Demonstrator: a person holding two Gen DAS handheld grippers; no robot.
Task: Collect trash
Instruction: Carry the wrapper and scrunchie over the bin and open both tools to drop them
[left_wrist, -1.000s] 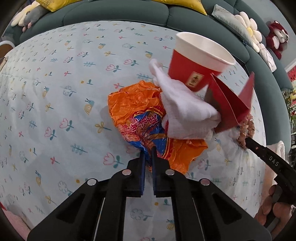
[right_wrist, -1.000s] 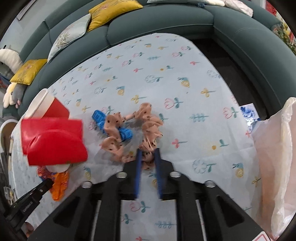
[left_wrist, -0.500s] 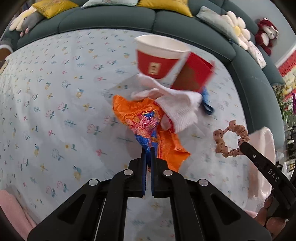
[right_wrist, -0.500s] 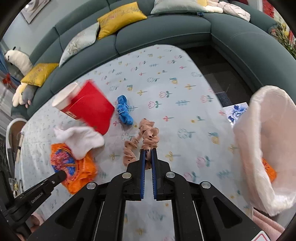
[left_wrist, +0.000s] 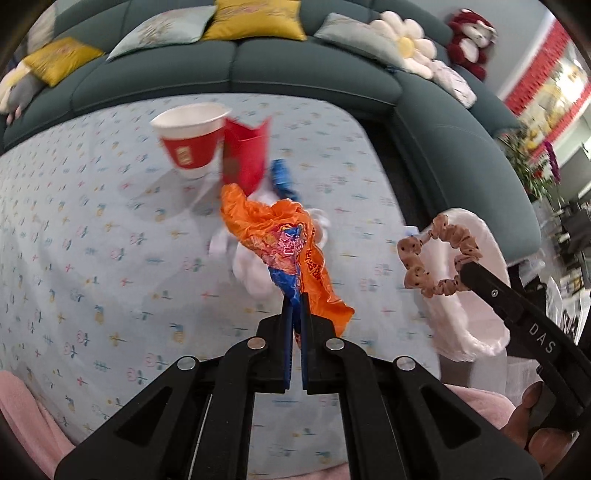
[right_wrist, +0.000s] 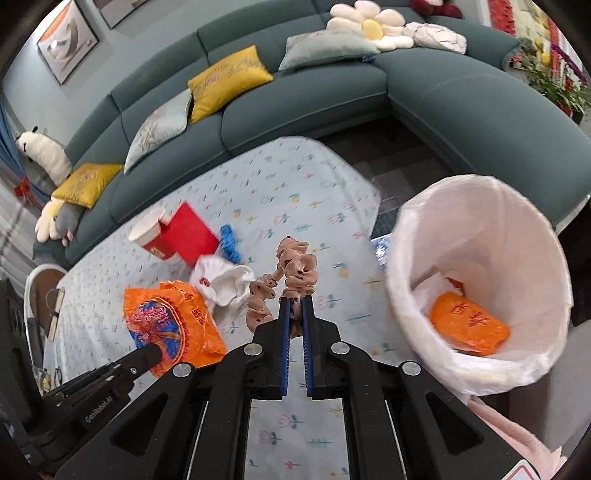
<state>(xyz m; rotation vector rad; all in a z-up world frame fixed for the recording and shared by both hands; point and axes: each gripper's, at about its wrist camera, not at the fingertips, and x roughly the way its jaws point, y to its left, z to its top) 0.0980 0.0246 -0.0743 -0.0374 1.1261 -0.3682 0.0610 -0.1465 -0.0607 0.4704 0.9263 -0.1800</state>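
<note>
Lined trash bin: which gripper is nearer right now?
Right. The right gripper, shut on the tan scrunchie, sits beside the lined trash bin. The left gripper, shut on the orange wrapper, is farther away over the table.

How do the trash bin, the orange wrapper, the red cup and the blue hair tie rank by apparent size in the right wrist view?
1. Trash bin, largest, though nearest the camera.
2. Orange wrapper, in the left claw.
3. Red cup.
4. Blue hair tie, smallest.
</note>
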